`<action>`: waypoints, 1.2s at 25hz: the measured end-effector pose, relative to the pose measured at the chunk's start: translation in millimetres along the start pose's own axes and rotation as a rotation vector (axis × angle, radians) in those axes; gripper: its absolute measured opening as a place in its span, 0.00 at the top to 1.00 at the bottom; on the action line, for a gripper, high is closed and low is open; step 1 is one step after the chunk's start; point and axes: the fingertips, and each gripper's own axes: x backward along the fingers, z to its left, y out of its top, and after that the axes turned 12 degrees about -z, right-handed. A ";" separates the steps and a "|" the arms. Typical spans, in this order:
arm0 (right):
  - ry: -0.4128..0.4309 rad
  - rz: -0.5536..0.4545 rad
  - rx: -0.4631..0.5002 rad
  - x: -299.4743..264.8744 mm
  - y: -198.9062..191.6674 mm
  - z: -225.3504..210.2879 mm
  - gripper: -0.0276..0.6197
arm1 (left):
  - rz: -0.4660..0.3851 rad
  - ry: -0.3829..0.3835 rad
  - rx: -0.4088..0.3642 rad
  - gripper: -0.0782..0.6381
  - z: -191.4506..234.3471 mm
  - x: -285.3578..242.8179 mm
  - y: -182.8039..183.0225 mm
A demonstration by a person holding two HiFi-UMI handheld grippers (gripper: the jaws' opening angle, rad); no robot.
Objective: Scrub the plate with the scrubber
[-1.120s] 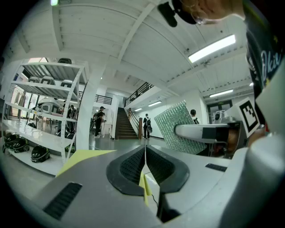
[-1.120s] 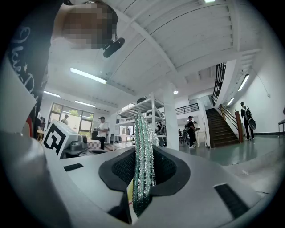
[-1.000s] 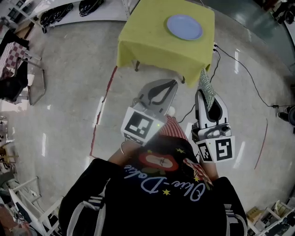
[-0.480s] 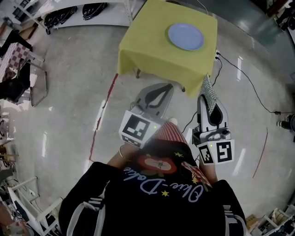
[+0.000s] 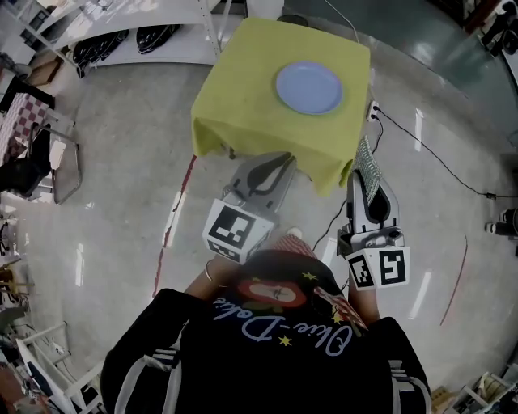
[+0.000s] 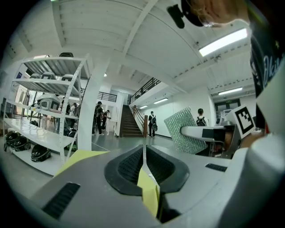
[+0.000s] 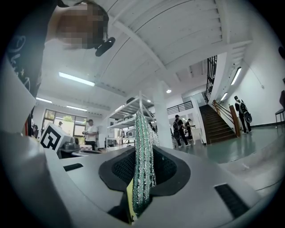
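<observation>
A pale blue plate (image 5: pixel 308 87) lies on a small table draped in a yellow cloth (image 5: pixel 243 89), seen from above in the head view. My left gripper (image 5: pixel 285 158) hangs in front of the table's near edge, its jaws shut with nothing between them (image 6: pixel 143 156). To its right my right gripper (image 5: pixel 362 158) is shut on a glittering green-silver scrubber (image 5: pixel 367 166), which stands up from between the jaws (image 7: pixel 143 153). The same scrubber (image 6: pixel 188 129) shows in the left gripper view, at the right. Both grippers are short of the plate.
White shelving with dark helmets (image 5: pixel 121 24) stands at the far left. A black cable (image 5: pixel 429 121) trails over the floor right of the table. Red lines (image 5: pixel 174 214) mark the floor. Folding chairs (image 5: pixel 48 158) stand at the left edge. People stand in the hall beyond (image 6: pixel 98 118).
The table and plate have drawn closer and shifted left in the head view. Both grippers have advanced toward the table's near edge, jaws unchanged.
</observation>
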 end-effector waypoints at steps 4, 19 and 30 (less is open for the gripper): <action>-0.007 -0.002 -0.016 -14.1 -3.2 -36.6 0.86 | 0.022 0.011 -0.008 0.88 2.2 -36.6 -8.0; 0.047 0.026 -0.063 -72.8 -32.9 -86.3 0.86 | 0.118 0.175 0.000 0.85 74.2 -77.4 -47.3; 0.046 0.065 -0.014 -147.3 -61.4 -107.8 0.86 | 0.129 0.170 0.071 0.75 156.2 -133.5 -66.9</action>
